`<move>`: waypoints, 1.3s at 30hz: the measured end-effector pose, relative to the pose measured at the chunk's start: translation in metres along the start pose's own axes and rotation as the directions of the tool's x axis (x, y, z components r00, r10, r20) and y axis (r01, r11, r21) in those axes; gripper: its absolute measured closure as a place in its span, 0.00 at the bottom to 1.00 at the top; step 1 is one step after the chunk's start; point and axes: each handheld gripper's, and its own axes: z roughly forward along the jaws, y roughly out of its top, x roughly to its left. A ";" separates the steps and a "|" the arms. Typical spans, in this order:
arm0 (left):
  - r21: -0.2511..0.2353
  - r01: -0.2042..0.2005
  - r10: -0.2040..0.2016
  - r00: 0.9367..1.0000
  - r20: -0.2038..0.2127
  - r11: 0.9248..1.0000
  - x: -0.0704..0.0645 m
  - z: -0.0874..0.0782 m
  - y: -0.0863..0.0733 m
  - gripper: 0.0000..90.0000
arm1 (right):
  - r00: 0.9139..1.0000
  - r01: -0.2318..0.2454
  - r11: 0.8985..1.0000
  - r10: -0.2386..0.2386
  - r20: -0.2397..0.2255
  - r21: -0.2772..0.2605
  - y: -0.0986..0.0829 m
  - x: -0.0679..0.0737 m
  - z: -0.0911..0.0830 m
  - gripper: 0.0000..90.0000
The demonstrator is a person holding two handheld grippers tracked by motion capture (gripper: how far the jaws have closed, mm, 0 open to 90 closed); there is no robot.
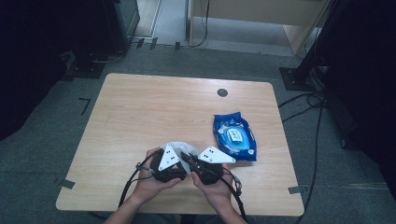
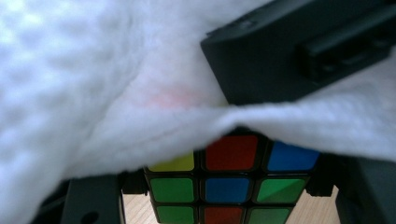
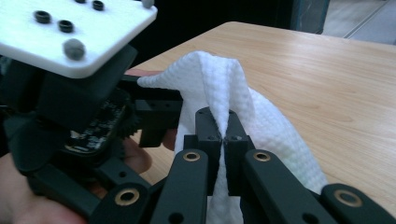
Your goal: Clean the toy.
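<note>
A Rubik's cube (image 2: 228,189) with red, blue, green and yellow stickers sits between the jaws of my left gripper (image 2: 229,196), which is shut on it. A white textured wipe (image 3: 261,116) is draped over the top of the cube (image 2: 93,93). My right gripper (image 3: 224,128) is shut on a fold of this wipe, its jaws pressed together. In the high view both grippers, left (image 1: 169,163) and right (image 1: 204,164), are held close together above the table's front middle, with the wipe (image 1: 180,146) bunched between them.
A blue pack of wet wipes (image 1: 235,136) lies flat on the wooden table (image 1: 140,107) just right of the hands. A dark round grommet (image 1: 222,92) sits near the far edge. Cables and stand bases lie on the floor around the table.
</note>
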 end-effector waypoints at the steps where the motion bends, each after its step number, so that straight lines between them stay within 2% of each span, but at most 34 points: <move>1: -0.007 -0.002 0.002 1.000 0.003 1.000 -0.001 0.000 0.000 0.38 | 1.000 -0.002 1.000 0.002 0.002 0.000 0.000 -0.001 0.000 1.00; 6: -0.016 -0.008 0.008 1.000 0.001 1.000 -0.002 -0.002 0.001 0.38 | 1.000 -0.005 1.000 0.006 0.021 -0.012 0.000 -0.008 -0.002 1.00; 8: -0.018 0.000 0.000 1.000 0.007 1.000 -0.001 -0.002 0.001 0.38 | 0.999 -0.007 1.000 0.008 0.046 -0.016 0.000 -0.013 -0.003 1.00; 9: -0.018 -0.001 0.001 1.000 0.007 1.000 0.000 -0.003 0.001 0.38 | 0.997 -0.019 1.000 0.021 0.070 -0.019 -0.001 -0.022 -0.004 1.00; 10: -0.018 -0.001 0.001 1.000 0.007 1.000 0.000 -0.003 0.001 0.38 | 0.997 -0.019 1.000 0.021 0.070 -0.019 -0.001 -0.022 -0.004 1.00; 11: -0.023 0.000 0.000 1.000 0.008 1.000 0.001 -0.004 0.001 0.38 | 0.994 -0.031 0.999 0.032 0.103 -0.014 -0.003 -0.030 -0.006 1.00; 12: -0.023 0.000 0.000 1.000 0.008 1.000 0.001 -0.004 0.001 0.38 | 0.994 -0.031 0.999 0.032 0.103 -0.014 -0.003 -0.030 -0.006 1.00; 13: -0.047 0.014 -0.013 1.000 0.016 0.999 0.003 -0.007 0.003 0.38 | 0.988 -0.052 0.999 0.049 0.145 0.015 -0.006 -0.040 -0.006 1.00; 14: -0.047 0.014 -0.013 1.000 0.016 0.999 0.003 -0.007 0.003 0.38 | 0.988 -0.052 0.999 0.049 0.145 0.015 -0.006 -0.040 -0.006 1.00; 15: -0.051 0.016 -0.015 1.000 0.012 0.999 0.004 -0.008 0.003 0.38 | 0.986 -0.067 0.997 0.062 0.157 0.026 -0.008 -0.045 -0.006 1.00; 16: -0.038 0.006 -0.006 1.000 0.004 0.999 0.007 -0.008 0.003 0.38 | 0.981 -0.100 0.995 0.094 0.167 0.027 -0.010 -0.052 -0.007 1.00; 17: -0.038 0.006 -0.006 1.000 0.004 0.999 0.007 -0.008 0.003 0.38 | 0.981 -0.100 0.995 0.094 0.167 0.027 -0.010 -0.052 -0.007 1.00; 20: -0.003 0.006 -0.006 1.000 -0.003 1.000 0.008 -0.004 0.000 0.38 | 0.984 -0.104 0.995 0.103 0.148 -0.005 -0.004 -0.049 -0.013 1.00; 21: 0.004 0.011 -0.011 1.000 0.000 1.000 0.007 -0.002 -0.001 0.38 | 0.990 -0.092 0.995 0.095 0.108 -0.030 0.004 -0.038 -0.017 1.00; 22: 0.004 0.011 -0.011 1.000 0.000 1.000 0.007 -0.002 -0.001 0.38 | 0.990 -0.092 0.995 0.095 0.108 -0.030 0.004 -0.038 -0.017 1.00; 24: 0.005 0.005 -0.005 1.000 0.003 1.000 0.004 -0.001 0.000 0.38 | 0.996 -0.074 0.996 0.076 0.040 -0.058 0.012 -0.021 -0.020 1.00; 25: 0.005 0.001 -0.001 1.000 0.005 1.000 0.002 0.000 0.000 0.38 | 0.996 -0.074 0.996 0.076 0.040 -0.058 0.012 -0.021 -0.020 1.00; 26: 0.007 -0.002 0.002 1.000 0.007 1.000 0.001 0.000 0.000 0.38 | 0.997 -0.072 0.995 0.071 -0.014 -0.068 0.014 -0.010 -0.019 1.00; 27: 0.004 -0.006 0.006 1.000 0.011 1.000 -0.001 0.000 0.000 0.38 | 0.997 -0.071 0.996 0.069 -0.033 -0.061 0.014 -0.006 -0.017 1.00; 31: -0.016 0.011 -0.010 1.000 0.022 1.000 0.000 -0.003 0.003 0.38 | 0.998 -0.051 0.998 0.050 -0.041 -0.029 0.007 0.000 -0.008 1.00; 32: -0.021 0.019 -0.018 1.000 0.018 1.000 0.001 -0.004 0.003 0.38 | 0.997 -0.067 0.997 0.066 -0.042 -0.027 0.001 -0.003 -0.004 1.00; 34: -0.019 0.015 -0.015 1.000 0.018 1.000 0.001 -0.004 0.003 0.38 | 0.997 -0.071 0.997 0.069 -0.044 -0.033 0.000 -0.005 -0.004 1.00; 35: -0.021 0.017 -0.017 1.000 0.021 1.000 0.001 -0.004 0.003 0.38 | 0.998 -0.058 0.998 0.057 -0.017 -0.031 -0.001 -0.008 -0.004 1.00; 39: -0.025 0.010 -0.009 1.000 0.019 1.000 0.000 -0.004 0.003 0.38 | 0.997 -0.076 0.996 0.076 -0.005 -0.038 -0.002 -0.015 -0.005 1.00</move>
